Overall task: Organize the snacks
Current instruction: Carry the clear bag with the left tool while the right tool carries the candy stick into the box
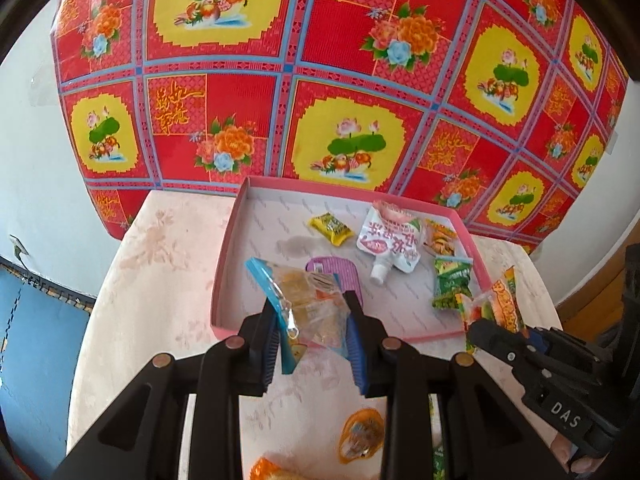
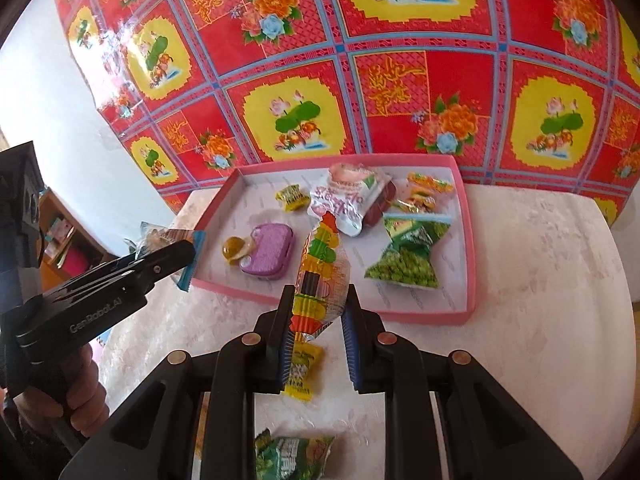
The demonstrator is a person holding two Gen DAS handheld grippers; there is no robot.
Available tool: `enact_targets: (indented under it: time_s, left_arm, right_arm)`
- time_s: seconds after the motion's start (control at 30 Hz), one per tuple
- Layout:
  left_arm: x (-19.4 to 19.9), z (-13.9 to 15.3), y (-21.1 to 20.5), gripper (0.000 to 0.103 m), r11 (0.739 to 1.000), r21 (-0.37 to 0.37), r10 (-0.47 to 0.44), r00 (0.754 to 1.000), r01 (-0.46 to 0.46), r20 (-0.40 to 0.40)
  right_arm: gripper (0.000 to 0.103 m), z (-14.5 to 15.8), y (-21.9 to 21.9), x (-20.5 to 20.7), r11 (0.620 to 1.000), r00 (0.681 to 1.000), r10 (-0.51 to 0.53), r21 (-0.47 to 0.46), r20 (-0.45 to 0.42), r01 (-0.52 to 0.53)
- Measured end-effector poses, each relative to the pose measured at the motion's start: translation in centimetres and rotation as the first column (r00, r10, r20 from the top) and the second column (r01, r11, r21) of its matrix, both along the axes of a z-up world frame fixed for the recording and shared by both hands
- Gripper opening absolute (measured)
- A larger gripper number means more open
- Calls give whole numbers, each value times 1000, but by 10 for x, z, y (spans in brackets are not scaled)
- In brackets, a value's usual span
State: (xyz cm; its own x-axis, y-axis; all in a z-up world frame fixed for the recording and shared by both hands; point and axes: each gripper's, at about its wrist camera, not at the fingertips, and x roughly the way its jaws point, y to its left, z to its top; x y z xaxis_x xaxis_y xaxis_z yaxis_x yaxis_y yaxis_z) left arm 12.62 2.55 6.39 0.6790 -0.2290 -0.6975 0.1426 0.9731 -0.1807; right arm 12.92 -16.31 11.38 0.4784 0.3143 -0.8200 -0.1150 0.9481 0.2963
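While both grippers hang over the near edge of the shallow pink cardboard tray [image 2: 468, 240], I log: left gripper [image 1: 310, 320] pinching a clear blue-edged biscuit packet [image 1: 308, 300], right gripper [image 2: 316, 316] pinching a long striped jelly packet [image 2: 320, 276], long axis pointing into the tray. Tray ahead of both; right is nearer its open middle. Surface: pale marbled table [image 2: 540, 280]; behind, red floral cloth [image 2: 400, 60].

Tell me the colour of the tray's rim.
Pink: the tray's rim shows best in the right wrist view.
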Motion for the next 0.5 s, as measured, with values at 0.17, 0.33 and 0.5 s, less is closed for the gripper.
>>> enact_targets:
  time_s: [0.17, 0.33, 0.5]
  left_arm:
    - [13, 0, -1, 31, 1000, 23, -7, 1000, 7, 5]
    - [26, -3, -1, 31, 999, 43, -20, 1000, 19, 4]
    - [42, -8, 3, 31, 999, 39, -11, 1000, 11, -5]
  right_arm:
    - [23, 0, 1, 10, 1000, 1000, 5, 2, 4, -5]
    - [23, -3, 1, 19, 1000, 1000, -1, 0, 0, 1]
    - [23, -8, 0, 27, 1000, 1000, -4, 4, -9, 4]
